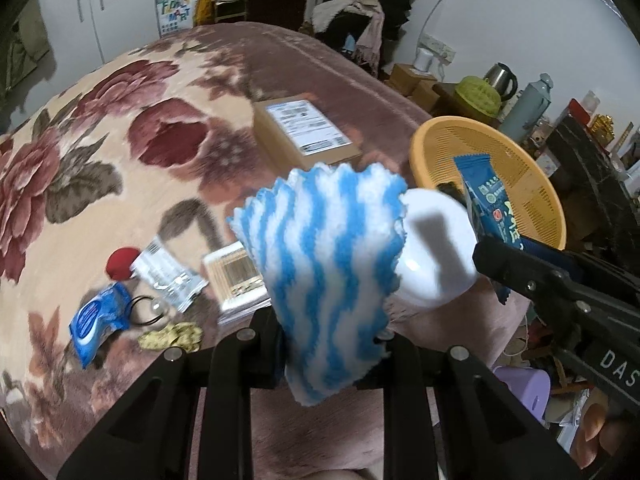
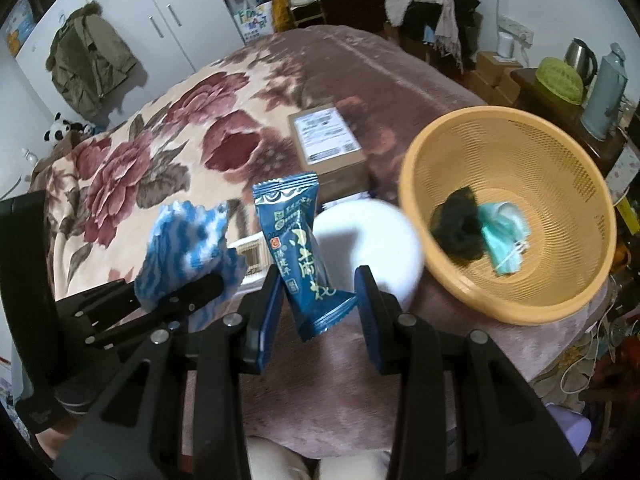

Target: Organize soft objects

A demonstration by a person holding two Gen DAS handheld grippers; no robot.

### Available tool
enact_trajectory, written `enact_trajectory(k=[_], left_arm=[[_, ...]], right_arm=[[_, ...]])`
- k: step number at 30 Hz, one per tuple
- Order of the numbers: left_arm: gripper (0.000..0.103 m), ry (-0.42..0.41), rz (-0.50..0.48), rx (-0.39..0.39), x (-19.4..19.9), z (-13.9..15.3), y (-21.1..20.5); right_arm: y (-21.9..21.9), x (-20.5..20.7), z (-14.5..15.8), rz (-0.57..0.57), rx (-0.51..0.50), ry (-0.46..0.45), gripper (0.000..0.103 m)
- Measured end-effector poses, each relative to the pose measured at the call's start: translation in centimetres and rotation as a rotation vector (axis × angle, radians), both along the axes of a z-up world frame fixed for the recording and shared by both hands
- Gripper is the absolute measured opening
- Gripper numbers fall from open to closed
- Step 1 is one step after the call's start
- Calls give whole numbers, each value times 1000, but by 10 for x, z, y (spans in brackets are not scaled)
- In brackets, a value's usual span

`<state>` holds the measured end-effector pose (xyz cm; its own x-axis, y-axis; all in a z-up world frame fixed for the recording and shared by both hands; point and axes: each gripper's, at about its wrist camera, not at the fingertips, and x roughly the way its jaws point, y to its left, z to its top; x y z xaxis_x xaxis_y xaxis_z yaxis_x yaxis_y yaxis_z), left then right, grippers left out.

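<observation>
My left gripper (image 1: 326, 336) is shut on a blue-and-white striped fluffy cloth (image 1: 328, 272), which stands up between its fingers above the floral bed blanket (image 1: 100, 152). In the right wrist view the same cloth (image 2: 188, 236) hangs at the left in that gripper (image 2: 200, 288). My right gripper (image 2: 320, 284) is shut on a dark blue snack packet (image 2: 300, 248), held upright; the packet (image 1: 488, 208) also shows at the right of the left wrist view. An orange mesh basket (image 2: 520, 140) sits to the right, holding a black scrunchie (image 2: 456, 228) and a teal face mask (image 2: 504, 240).
A white round bowl (image 2: 372, 236) lies between the grippers and the basket. A cardboard box (image 1: 306, 132) sits farther back. Small items lie at the left: a red ball (image 1: 122, 262), a clear packet (image 1: 168, 276), a blue packet (image 1: 100, 320), a swab box (image 1: 236, 276). The bed edge drops off at the right.
</observation>
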<state>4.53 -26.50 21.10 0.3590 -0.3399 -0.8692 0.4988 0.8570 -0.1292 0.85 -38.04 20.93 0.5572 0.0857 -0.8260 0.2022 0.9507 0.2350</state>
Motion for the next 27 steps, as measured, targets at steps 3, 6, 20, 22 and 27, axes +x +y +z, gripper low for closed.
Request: enact_trajectory(k=[3, 6, 20, 22, 27], left_arm=[[22, -1, -24, -9, 0, 4, -19], [22, -3, -48, -16, -1, 7, -38], [22, 40, -173, -60, 6, 9, -149], [22, 58, -191, -76, 8, 7, -164], [22, 103, -235, -112, 8, -2, -201]], right_arm=[[-17, -2, 2, -26, 0, -4, 37], [-33, -4, 4, -49, -2, -7, 37], [-124, -14, 4, -197, -1, -5, 37], [-139, -16, 4, -229, -1, -3, 37], [-167, -19, 3, -298, 4, -1, 37]])
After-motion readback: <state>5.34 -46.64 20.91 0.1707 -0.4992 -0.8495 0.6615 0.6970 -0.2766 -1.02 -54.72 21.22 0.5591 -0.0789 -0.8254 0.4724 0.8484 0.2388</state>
